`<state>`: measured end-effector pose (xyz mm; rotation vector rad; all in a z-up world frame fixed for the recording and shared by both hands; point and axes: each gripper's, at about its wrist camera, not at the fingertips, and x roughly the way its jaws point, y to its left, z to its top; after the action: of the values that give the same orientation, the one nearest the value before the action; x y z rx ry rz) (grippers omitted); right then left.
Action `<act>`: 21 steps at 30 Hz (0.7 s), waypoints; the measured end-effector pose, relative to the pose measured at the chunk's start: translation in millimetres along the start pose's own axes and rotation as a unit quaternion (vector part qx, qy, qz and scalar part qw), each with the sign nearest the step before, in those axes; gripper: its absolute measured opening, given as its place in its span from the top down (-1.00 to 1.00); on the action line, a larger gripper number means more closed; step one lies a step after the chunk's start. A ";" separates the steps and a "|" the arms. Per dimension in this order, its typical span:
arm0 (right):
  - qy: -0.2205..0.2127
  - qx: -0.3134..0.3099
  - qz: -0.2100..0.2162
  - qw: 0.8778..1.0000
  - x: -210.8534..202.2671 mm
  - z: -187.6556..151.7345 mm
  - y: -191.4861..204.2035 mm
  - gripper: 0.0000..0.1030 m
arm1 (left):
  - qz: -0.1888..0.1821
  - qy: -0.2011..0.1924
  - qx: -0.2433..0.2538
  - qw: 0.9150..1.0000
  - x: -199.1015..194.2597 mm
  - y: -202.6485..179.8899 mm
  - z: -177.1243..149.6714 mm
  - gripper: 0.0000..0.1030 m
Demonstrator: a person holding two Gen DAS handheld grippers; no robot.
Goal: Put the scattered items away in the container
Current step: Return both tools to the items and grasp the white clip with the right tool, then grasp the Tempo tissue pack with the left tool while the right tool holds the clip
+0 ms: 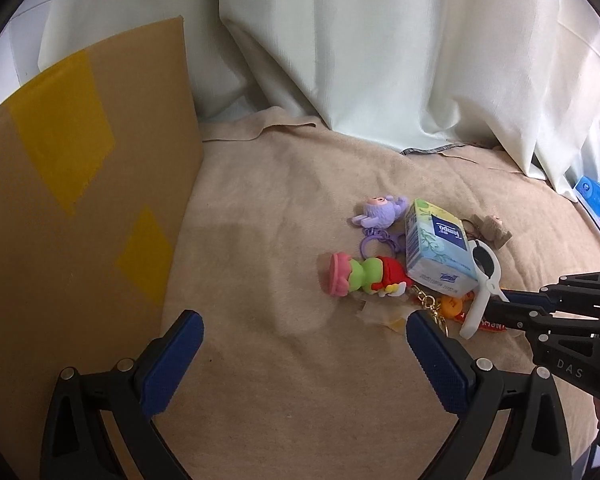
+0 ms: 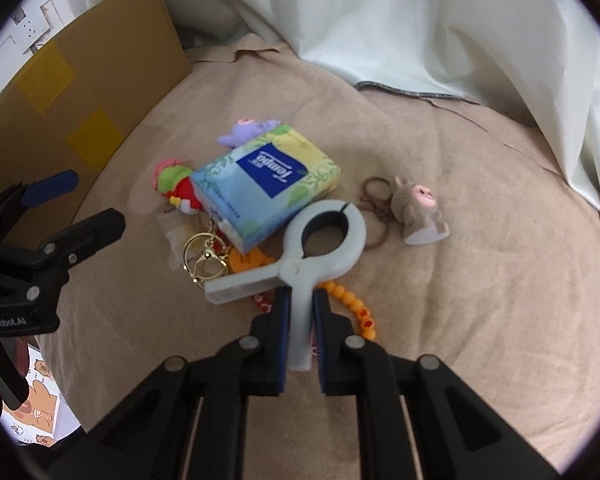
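Note:
A pile of small items lies on the beige blanket [image 2: 480, 280]. In the right wrist view my right gripper [image 2: 301, 300] is shut on one handle of the large white clip [image 2: 324, 236], whose ring end rests by the Tempo tissue pack [image 2: 266, 184]. Around it lie a green-and-red doll [image 2: 176, 184], a purple plush keychain [image 2: 246, 130], a gold key ring [image 2: 204, 258], orange beads [image 2: 356, 306] and a brown plush keychain [image 2: 418, 210]. My left gripper [image 1: 304, 330] hangs open over bare blanket, left of the pile. The cardboard box [image 1: 72, 208] stands at the left.
White curtains [image 1: 380, 52] hang behind the blanket. A blue packet [image 1: 594, 200] lies at the far right edge in the left wrist view. Printed paper [image 2: 32, 412] lies at the lower left in the right wrist view, beside a hand holding the left gripper.

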<state>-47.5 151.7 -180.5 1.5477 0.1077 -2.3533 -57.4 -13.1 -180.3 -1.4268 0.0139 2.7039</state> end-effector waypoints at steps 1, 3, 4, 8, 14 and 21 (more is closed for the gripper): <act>-0.001 0.006 0.002 1.000 -0.1 0.6 -1.3 0.76 | -0.003 0.000 -0.001 1.000 1.0 0.0 0.8 -0.98; -0.006 0.015 0.005 1.000 -4.7 0.5 -2.6 0.77 | -0.007 -0.001 -0.002 1.000 2.8 -0.6 3.4 -0.98; -0.011 0.019 0.005 1.000 -9.5 0.4 -2.7 0.78 | -0.010 -0.002 -0.002 1.000 3.4 -0.9 4.7 -0.98; -0.034 0.030 -0.003 0.999 -37.2 -2.2 -5.3 0.78 | -0.008 0.003 0.008 1.000 13.3 -5.5 10.9 -0.98; -0.048 0.059 -0.014 0.997 -67.5 -9.8 -22.3 0.78 | -0.023 -0.005 0.026 0.999 14.8 -18.2 20.9 -0.98; -0.061 0.100 -0.019 0.993 -84.2 -17.7 -43.4 0.78 | -0.040 -0.027 0.083 0.995 10.2 -58.2 39.1 -0.98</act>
<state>-14.8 215.8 -116.3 1.4953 -0.1315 -2.5484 -90.8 47.5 -164.8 -1.2781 0.1697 2.6064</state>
